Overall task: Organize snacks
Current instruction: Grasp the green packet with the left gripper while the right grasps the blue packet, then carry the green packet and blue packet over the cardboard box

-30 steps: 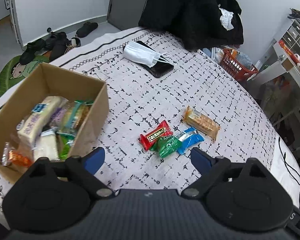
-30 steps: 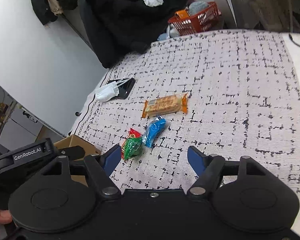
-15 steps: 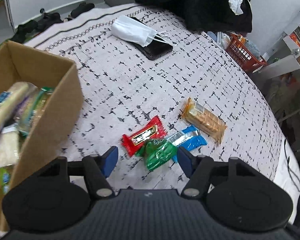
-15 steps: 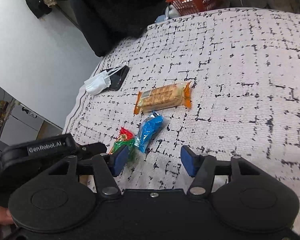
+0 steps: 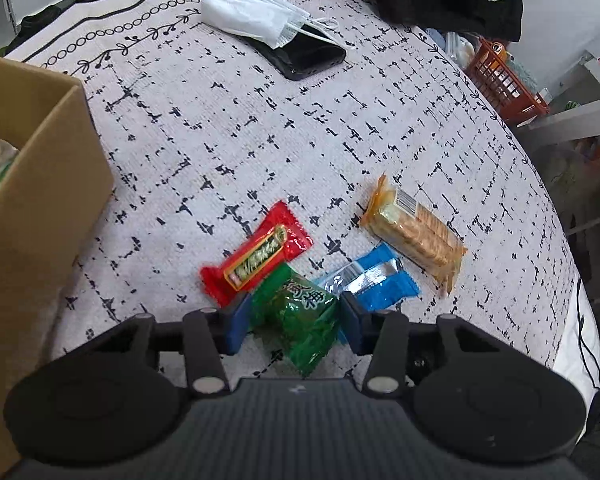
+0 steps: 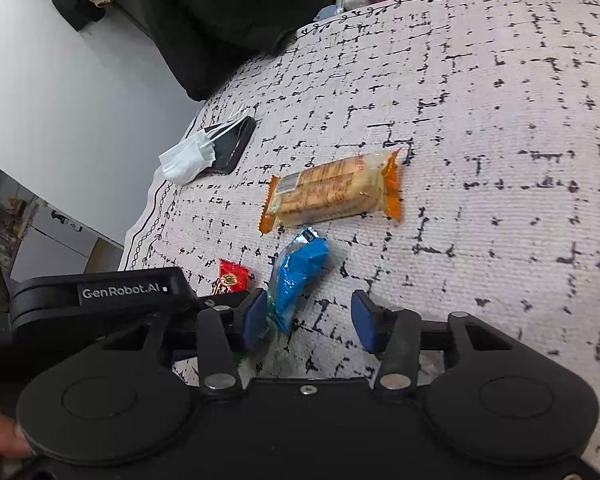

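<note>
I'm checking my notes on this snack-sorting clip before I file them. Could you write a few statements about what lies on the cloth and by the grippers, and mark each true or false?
1. The green packet lies between the fingers of the left gripper. True; its jaws are closing.
2. The face mask lies partly on the phone. True.
3. The cracker pack is inside the cardboard box. False: it lies on the tablecloth, apart from the box.
4. The red packet sits between the fingers of the right gripper. False: the blue packet reaches between them, by the left finger.
5. The blue packet lies on top of the cracker pack. False: beside it.
</note>
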A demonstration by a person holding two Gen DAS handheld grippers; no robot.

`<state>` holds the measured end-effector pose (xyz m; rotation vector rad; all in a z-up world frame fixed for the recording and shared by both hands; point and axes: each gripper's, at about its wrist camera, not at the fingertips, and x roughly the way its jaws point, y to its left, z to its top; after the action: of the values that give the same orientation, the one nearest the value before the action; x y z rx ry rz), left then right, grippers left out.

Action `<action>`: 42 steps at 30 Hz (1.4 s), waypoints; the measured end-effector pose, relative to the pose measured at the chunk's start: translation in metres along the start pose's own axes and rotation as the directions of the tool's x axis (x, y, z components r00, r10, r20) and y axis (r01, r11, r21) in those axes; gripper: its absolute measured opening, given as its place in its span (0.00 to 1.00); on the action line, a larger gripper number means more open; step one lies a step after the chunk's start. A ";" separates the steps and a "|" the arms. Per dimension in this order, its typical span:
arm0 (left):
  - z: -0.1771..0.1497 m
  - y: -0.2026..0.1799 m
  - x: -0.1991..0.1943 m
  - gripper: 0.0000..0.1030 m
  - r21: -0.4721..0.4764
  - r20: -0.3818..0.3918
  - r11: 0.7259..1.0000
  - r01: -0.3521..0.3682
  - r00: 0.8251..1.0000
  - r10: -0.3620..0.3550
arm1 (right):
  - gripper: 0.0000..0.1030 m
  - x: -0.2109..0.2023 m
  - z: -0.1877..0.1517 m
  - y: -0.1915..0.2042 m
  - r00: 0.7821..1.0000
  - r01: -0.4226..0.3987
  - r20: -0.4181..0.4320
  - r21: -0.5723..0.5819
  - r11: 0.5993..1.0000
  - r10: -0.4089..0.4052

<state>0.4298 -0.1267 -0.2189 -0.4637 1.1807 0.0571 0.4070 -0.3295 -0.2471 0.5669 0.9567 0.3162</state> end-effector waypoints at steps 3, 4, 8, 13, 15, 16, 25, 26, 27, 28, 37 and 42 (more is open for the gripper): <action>0.003 0.004 0.004 0.44 -0.034 -0.018 0.999 0.014 1.000 -0.015 | 0.41 0.005 0.001 -0.001 1.000 -0.013 0.006 -0.010 1.000 0.013; 0.004 0.006 0.006 0.44 -0.048 -0.030 0.999 0.018 0.999 -0.020 | 0.41 0.007 0.002 0.000 1.000 -0.015 0.006 -0.017 1.000 0.015; 0.006 0.012 0.010 0.44 -0.096 -0.054 0.995 0.029 0.998 -0.035 | 0.39 0.013 0.005 0.001 1.000 -0.020 0.012 -0.040 0.999 0.020; 0.007 0.016 0.014 0.44 -0.139 -0.075 0.990 0.038 0.996 -0.049 | 0.23 0.016 0.006 0.001 1.000 -0.004 0.017 -0.044 0.999 0.005; 0.005 0.011 0.012 0.38 -0.116 -0.073 0.993 0.037 0.996 -0.046 | 0.21 0.013 0.006 -0.004 1.000 -0.025 0.012 -0.010 1.000 0.025; 0.004 0.009 0.010 0.37 -0.105 -0.070 0.994 0.032 0.997 -0.039 | 0.21 0.011 0.006 -0.005 1.000 -0.027 0.011 -0.008 1.000 0.027; -0.011 0.015 -0.025 0.33 -0.094 -0.031 0.995 0.019 0.999 -0.022 | 0.18 -0.018 -0.005 0.003 1.000 0.009 0.028 -0.043 0.999 -0.008; -0.011 0.016 -0.031 0.33 -0.095 -0.022 0.995 0.021 0.999 -0.023 | 0.18 -0.021 -0.007 0.004 1.000 0.014 0.027 -0.047 0.999 -0.013; -0.011 0.017 -0.037 0.33 -0.095 -0.013 0.995 0.024 1.000 -0.026 | 0.18 -0.025 -0.010 0.005 0.999 0.019 0.026 -0.052 0.998 -0.018; -0.011 0.018 -0.044 0.33 -0.094 -0.003 0.995 0.028 1.000 -0.028 | 0.18 -0.030 -0.012 0.007 0.999 0.024 0.027 -0.059 0.998 -0.023; -0.018 0.031 -0.102 0.33 -0.081 0.077 0.996 0.043 0.996 -0.037 | 0.17 -0.065 -0.022 0.031 0.996 0.063 0.073 -0.131 0.989 -0.053; -0.027 0.040 -0.130 0.33 -0.072 0.111 0.996 0.059 0.993 -0.050 | 0.17 -0.088 -0.026 0.046 0.993 0.078 0.102 -0.150 0.986 -0.063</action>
<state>0.3446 -0.0751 -0.1230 -0.5521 1.0606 0.0788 0.3368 -0.3271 -0.1718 0.4024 0.8479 0.2937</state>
